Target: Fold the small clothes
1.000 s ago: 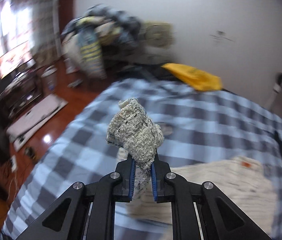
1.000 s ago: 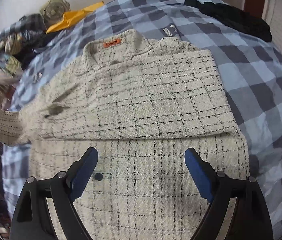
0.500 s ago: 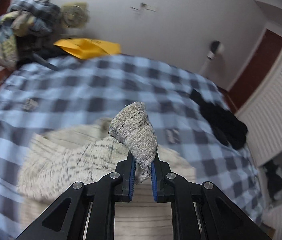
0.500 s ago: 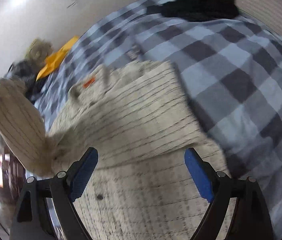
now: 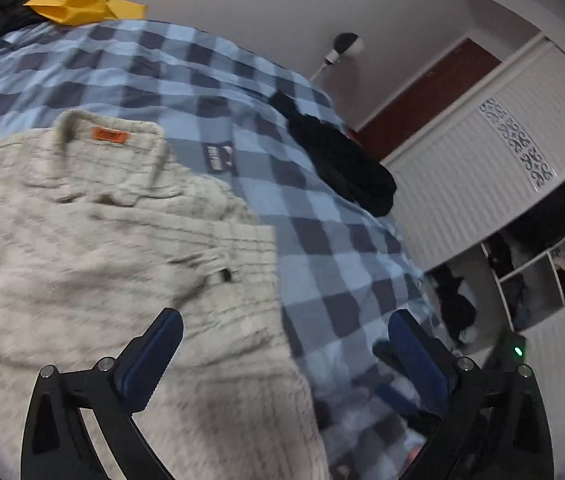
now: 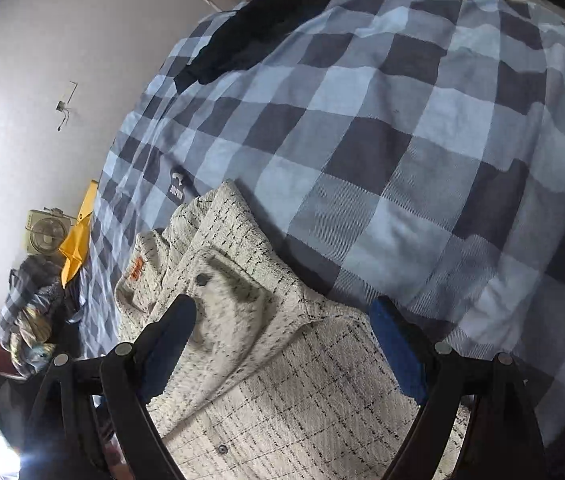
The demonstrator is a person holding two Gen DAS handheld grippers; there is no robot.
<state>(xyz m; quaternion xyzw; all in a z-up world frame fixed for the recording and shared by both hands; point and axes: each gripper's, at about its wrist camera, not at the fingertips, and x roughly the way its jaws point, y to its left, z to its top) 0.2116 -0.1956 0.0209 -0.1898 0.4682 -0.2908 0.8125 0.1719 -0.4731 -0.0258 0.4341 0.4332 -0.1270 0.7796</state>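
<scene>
Checked bedspread point(image 5: 322, 248) ahead; both hand-held grippers, left point(image 5: 282, 354) and right point(image 6: 282, 340), gape empty over the cream shirt point(image 5: 102, 240). Loose sleeve fold could spring open unpressed.

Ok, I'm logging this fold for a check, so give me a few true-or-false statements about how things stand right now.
1. The left gripper is open and holds nothing. True.
2. The cream shirt hangs in the air. False: it lies on the checked bedcover.
3. The shirt's collar label is green. False: it is orange.
4. The right gripper is open above the shirt. True.
5. A black garment lies on the bedcover, apart from the shirt. True.
</scene>
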